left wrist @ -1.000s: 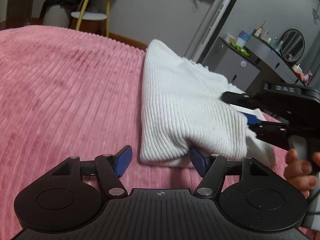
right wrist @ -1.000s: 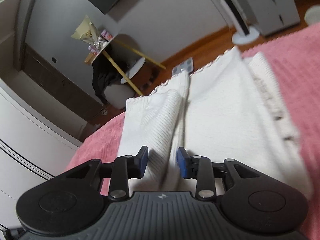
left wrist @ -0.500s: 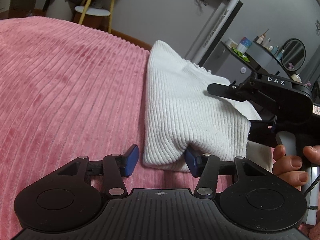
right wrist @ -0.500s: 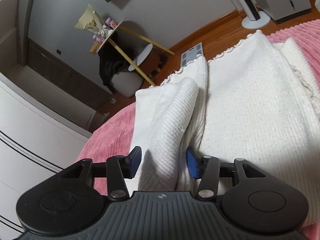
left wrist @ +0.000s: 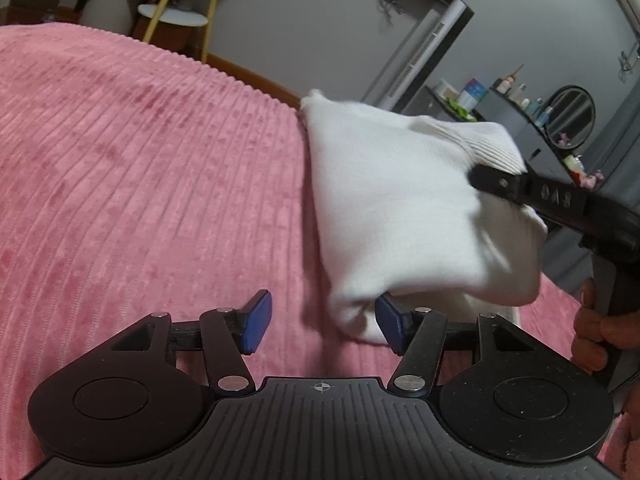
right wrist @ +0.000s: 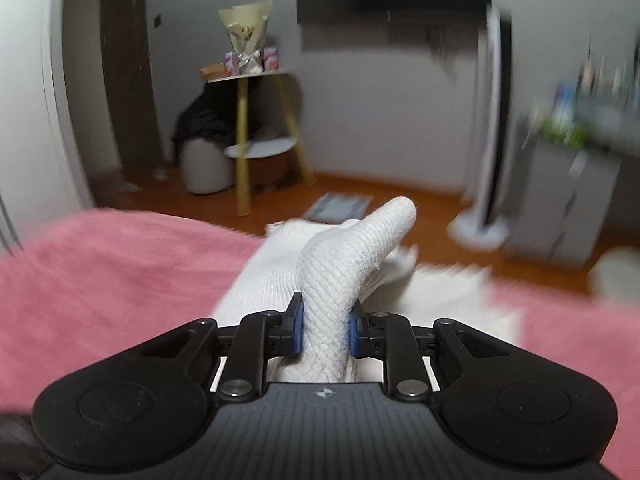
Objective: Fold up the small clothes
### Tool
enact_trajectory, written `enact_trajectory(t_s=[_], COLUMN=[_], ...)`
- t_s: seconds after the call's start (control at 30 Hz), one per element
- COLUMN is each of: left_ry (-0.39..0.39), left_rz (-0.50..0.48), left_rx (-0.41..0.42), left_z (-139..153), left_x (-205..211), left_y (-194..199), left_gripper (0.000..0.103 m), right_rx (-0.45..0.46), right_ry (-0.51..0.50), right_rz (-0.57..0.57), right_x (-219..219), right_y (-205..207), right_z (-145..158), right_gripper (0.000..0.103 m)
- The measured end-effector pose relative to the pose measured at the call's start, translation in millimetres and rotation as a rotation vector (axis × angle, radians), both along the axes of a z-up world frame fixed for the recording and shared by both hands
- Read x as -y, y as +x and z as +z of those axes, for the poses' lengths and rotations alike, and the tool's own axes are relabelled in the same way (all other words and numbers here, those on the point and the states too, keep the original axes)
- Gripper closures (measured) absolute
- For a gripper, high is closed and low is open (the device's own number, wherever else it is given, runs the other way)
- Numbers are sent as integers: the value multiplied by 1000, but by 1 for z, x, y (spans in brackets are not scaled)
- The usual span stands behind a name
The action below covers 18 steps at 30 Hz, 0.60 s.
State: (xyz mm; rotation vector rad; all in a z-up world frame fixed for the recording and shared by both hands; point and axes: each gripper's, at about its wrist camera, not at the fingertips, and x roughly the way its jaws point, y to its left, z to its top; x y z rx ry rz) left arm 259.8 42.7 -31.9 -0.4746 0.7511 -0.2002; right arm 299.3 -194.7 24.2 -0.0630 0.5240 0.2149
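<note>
A white ribbed knit garment (left wrist: 404, 200) lies folded on the pink ribbed bedspread (left wrist: 140, 184). My right gripper (right wrist: 325, 330) is shut on a thick fold of the garment (right wrist: 344, 264) and holds it raised off the bed. In the left wrist view the right gripper's black body shows at the garment's right side, its fingertips hidden by the cloth. My left gripper (left wrist: 324, 324) is open. Its right pad (left wrist: 390, 326) touches the garment's near corner, and its left pad (left wrist: 256, 322) is over the bare bedspread.
The bedspread (right wrist: 100, 264) runs left and right of the garment. Beyond the bed's far edge are a wooden floor, a yellow-legged side table (right wrist: 248, 120) with a bouquet, a white tower fan (right wrist: 492, 128) and a grey cabinet (left wrist: 480, 108) with bottles.
My right gripper has shut on the garment's fold and lifted it, swinging upward so its view now faces the room. My left gripper has stayed open at the near corner.
</note>
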Motion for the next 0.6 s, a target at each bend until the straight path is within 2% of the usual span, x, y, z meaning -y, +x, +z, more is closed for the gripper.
enact_trajectory(t_s=[0.13,0.2,0.27,0.3,0.33,0.47,0.57,0.6], left_ry=[3,18,46,50,50,42,60,61], left_rz=[-23,-40,-50,-56,-58,-58,-65,-69], left_rx=[-10,-5,-5,-4,-3,-3,1,2], left_z=[-3,-3,-4,-4,-5,-7,-6,-6], left_x=[7,12,17,19,19,20,24,25], left_y=[1,0,0,0,0,1,0,-1], left_gripper=[40,41,41,41,41,40,40,40], right_rx=[8,-42,-92,-110,-118,-189,-234,-258], right_ry=[-90,-94,-96,-85,-37,320,417,433], right_rz=[-87,-106,-118,-142,-159,-129,-143,-142], right_x=[22,33,42,47,54,91,105,106], right_y=[-2,4,10,10,8,-4,0,4], right_z=[-5,-16,-30,-34,-34,-34,-41,-44], right_gripper=[83,82,75,66,65,64,65,69])
